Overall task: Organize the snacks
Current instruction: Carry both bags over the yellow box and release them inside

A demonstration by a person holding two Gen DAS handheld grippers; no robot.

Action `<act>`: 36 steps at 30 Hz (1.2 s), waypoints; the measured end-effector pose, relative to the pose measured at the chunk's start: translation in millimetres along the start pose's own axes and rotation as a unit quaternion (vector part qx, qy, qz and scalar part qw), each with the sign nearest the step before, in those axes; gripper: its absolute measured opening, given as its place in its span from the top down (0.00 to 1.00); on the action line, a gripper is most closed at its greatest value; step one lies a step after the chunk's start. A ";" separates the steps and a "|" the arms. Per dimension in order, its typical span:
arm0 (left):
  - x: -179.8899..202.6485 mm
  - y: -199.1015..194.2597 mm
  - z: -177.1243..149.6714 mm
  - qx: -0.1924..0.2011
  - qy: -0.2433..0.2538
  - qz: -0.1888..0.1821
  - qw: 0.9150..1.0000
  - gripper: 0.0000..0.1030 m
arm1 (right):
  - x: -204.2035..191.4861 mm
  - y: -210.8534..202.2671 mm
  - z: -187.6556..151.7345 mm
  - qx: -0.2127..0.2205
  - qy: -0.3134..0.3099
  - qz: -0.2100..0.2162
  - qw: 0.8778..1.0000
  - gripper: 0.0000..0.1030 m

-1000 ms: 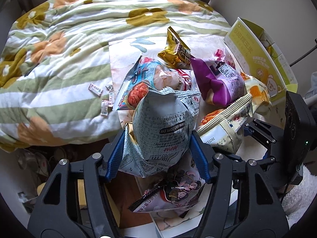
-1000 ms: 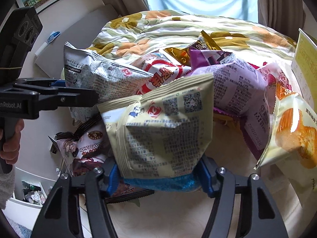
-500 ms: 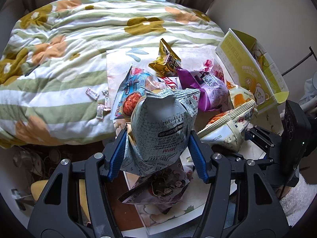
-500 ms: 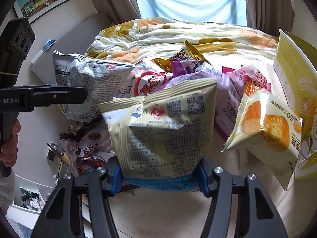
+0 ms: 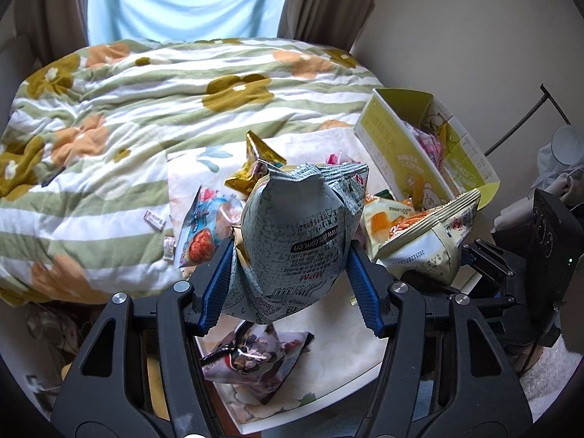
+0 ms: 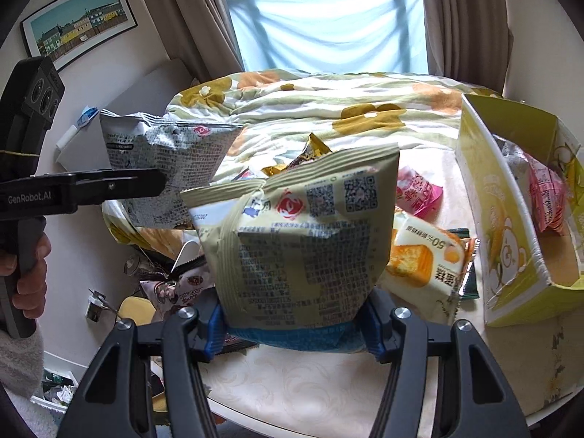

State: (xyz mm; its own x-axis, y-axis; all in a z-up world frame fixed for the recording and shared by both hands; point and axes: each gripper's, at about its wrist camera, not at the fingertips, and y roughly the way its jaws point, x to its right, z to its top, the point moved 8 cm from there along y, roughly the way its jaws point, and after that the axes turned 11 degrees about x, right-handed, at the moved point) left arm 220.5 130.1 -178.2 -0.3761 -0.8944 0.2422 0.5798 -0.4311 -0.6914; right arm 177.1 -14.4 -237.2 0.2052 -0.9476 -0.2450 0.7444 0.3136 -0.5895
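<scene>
- Your left gripper point(image 5: 292, 273) pinches a puffy pale-blue foil snack bag covered in small black print point(image 5: 297, 230); the blue ribbed pads point(image 5: 215, 292) press into both sides of the bag, which stands upright between them, clear of the table.
- Your right gripper point(image 6: 292, 328) clamps a puffy cream-and-olive snack bag with two QR codes and a blue bottom seam point(image 6: 303, 241); the pads squeeze it near that bottom seam and the bag rises upright, off the surface.
- In the right wrist view, the pale-blue bag hangs at the far left, held by the black left tool, with your hand point(image 6: 25, 273) on its handle.
- Below the lifted bags lies a white tabletop with a faint embossed pattern point(image 6: 328, 383).
- On it, near the left edge, rests a dark-purple cartoon-printed packet point(image 5: 255, 357).
- To the right of the cream bag lies a white packet showing orange cake slices point(image 6: 423, 259), and beyond it a small pink wrapper point(image 6: 419, 193).
- A crinkled gold foil packet point(image 5: 255, 168) sits farther back, and a light-blue packet with a red picture point(image 5: 204, 226) lies to its near left.
- At the far right stands an open yellow-green cardboard box with a bear drawing point(image 6: 507, 233); pink wrappers point(image 6: 547, 193) are inside it.
- Behind everything spreads a green-striped quilt with orange and mustard flowers point(image 5: 146, 109).
</scene>
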 end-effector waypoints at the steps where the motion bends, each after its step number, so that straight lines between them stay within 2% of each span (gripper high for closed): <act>1: 6.1 0.1 5.3 0.003 0.002 -0.005 1.000 0.44 | 3.3 -6.0 5.1 0.004 0.004 -0.004 1.000 0.46; 6: 40.9 5.1 33.3 0.021 0.021 -0.024 0.999 0.44 | 27.3 -36.2 28.8 0.025 0.022 -0.023 0.999 0.46; 11: 84.7 20.0 64.5 0.041 0.038 -0.034 0.998 0.44 | 68.1 -63.0 54.9 0.048 0.038 -0.041 0.997 0.46; 16: 136.1 48.7 91.0 0.049 0.029 -0.040 0.998 0.44 | 122.0 -87.3 82.6 0.068 0.039 -0.061 0.995 0.46; 24: 231.8 115.3 118.7 0.042 0.004 -0.057 0.997 0.44 | 223.5 -108.2 107.8 0.062 0.047 -0.082 0.994 0.46; 30: 296.0 171.3 114.1 0.016 -0.025 -0.072 0.997 0.44 | 284.8 -118.7 111.1 0.048 0.054 -0.082 0.994 0.46; 36: 333.3 223.7 78.9 -0.038 -0.048 -0.058 0.996 0.44 | 329.6 -121.1 106.3 0.028 0.058 -0.074 0.995 0.46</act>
State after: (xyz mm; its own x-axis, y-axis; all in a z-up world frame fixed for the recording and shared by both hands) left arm 281.9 -273.9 -198.5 -0.3639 -0.8478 0.3858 0.4790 -0.5255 -0.7031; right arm 222.1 -371.2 -164.7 0.0173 -0.9687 -0.2477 0.7955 0.1634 -0.5835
